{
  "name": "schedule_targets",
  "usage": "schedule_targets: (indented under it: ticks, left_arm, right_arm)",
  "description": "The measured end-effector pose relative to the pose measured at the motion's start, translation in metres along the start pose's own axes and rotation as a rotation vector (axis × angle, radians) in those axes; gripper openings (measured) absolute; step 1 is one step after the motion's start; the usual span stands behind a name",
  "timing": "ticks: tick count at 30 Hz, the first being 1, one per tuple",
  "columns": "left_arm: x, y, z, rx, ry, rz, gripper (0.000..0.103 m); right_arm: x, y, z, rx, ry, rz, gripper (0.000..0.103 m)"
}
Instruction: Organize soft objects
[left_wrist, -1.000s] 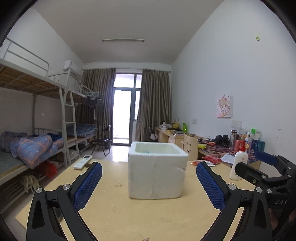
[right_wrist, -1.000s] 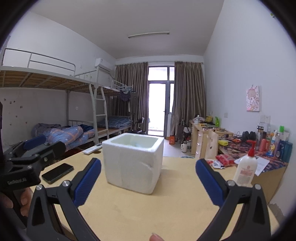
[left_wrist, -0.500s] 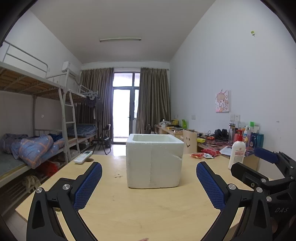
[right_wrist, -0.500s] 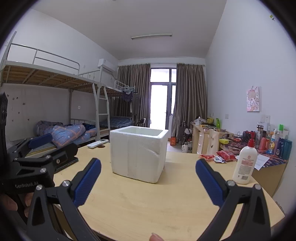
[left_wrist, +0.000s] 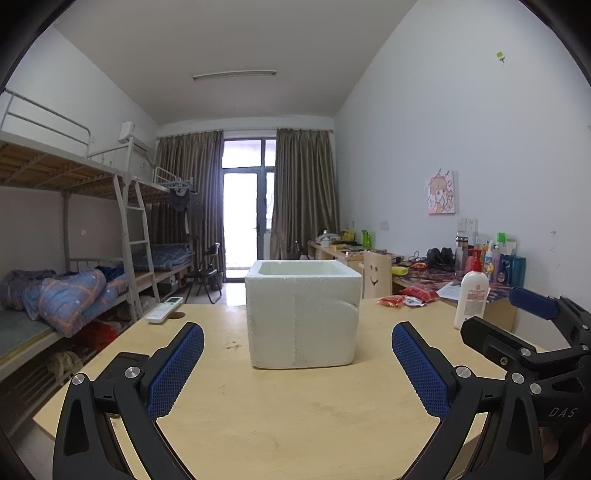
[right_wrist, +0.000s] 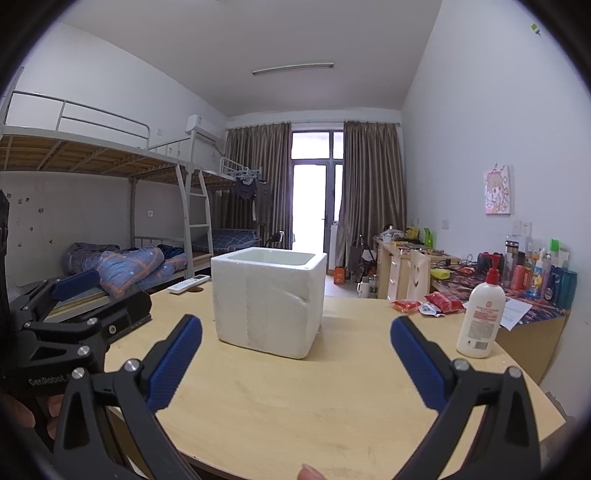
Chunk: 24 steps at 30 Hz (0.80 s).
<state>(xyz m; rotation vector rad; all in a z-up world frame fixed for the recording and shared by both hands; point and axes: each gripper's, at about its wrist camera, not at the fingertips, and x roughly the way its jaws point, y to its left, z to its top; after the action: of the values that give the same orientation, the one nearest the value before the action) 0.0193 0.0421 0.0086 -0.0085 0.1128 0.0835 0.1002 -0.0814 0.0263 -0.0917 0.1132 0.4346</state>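
A white foam box (left_wrist: 303, 314) stands open-topped in the middle of a light wooden table (left_wrist: 295, 413); it also shows in the right wrist view (right_wrist: 267, 301). Its inside is hidden. My left gripper (left_wrist: 297, 363) is open and empty, held low over the table's near part, in front of the box. My right gripper (right_wrist: 295, 360) is open and empty, beside the left one and in front of the box. Red snack packets (right_wrist: 430, 304) lie at the table's far right. No soft object shows between either pair of fingers.
A white lotion bottle (right_wrist: 480, 314) stands on the table's right side. A white remote (left_wrist: 164, 310) lies at the far left next to a round hole. A cluttered desk (right_wrist: 517, 291) runs along the right wall. Bunk beds (left_wrist: 74, 288) stand to the left.
Both grippers have dropped lower toward the table, so the box's top opening shows less. Both stay open and empty.
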Motion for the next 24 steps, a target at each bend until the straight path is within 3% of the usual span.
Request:
schedule_targets:
  ticks: [24]
  left_arm:
    - [0.0013, 0.0088, -0.0010, -0.006, 0.015, 0.019, 0.102]
  right_arm:
    - [-0.0004, -0.0024, -0.0002, 0.001, 0.018, -0.016, 0.103]
